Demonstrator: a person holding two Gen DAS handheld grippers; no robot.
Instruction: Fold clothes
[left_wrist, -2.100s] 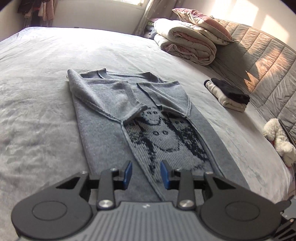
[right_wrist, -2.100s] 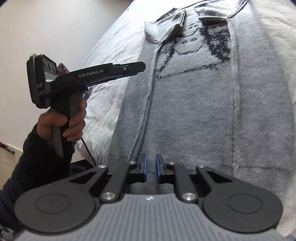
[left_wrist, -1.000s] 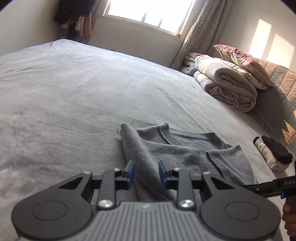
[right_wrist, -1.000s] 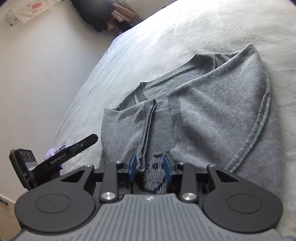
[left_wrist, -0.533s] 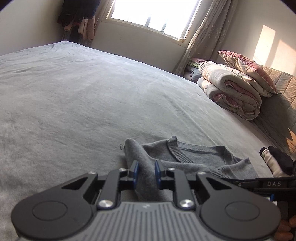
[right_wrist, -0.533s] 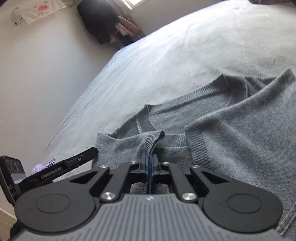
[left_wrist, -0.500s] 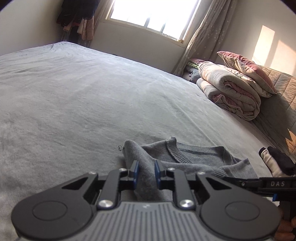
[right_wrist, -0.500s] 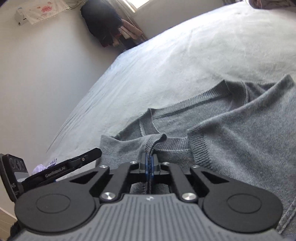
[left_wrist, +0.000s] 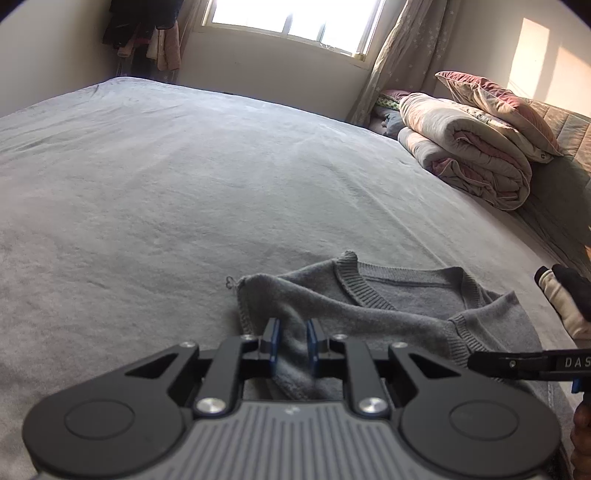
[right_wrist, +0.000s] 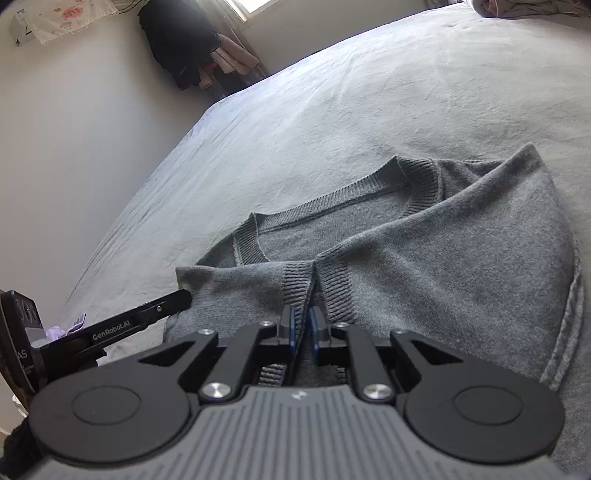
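A grey knit sweater (left_wrist: 388, 306) lies on the grey bed, sleeves folded in, collar toward the window; it also shows in the right wrist view (right_wrist: 461, 258). My left gripper (left_wrist: 291, 341) stands over the sweater's left shoulder fold, its jaws narrowly apart with a ridge of fabric between them. My right gripper (right_wrist: 301, 330) sits at the ribbed cuffs (right_wrist: 317, 284) in the middle, its jaws slightly apart around the cuff edge. The left gripper (right_wrist: 181, 297) shows in the right wrist view at the sweater's left corner.
The grey bed sheet (left_wrist: 184, 192) stretches far ahead. A rolled duvet and pillow (left_wrist: 476, 147) lie at the headboard on the right. A small folded stack of clothes (left_wrist: 565, 299) sits right of the sweater. Hanging clothes (right_wrist: 188, 44) are by the wall.
Both grippers have come forward from the hem to the shoulders and cuffs, shut on the fabric, and have now parted slightly. The right jaws were fully pinched half a second ago.
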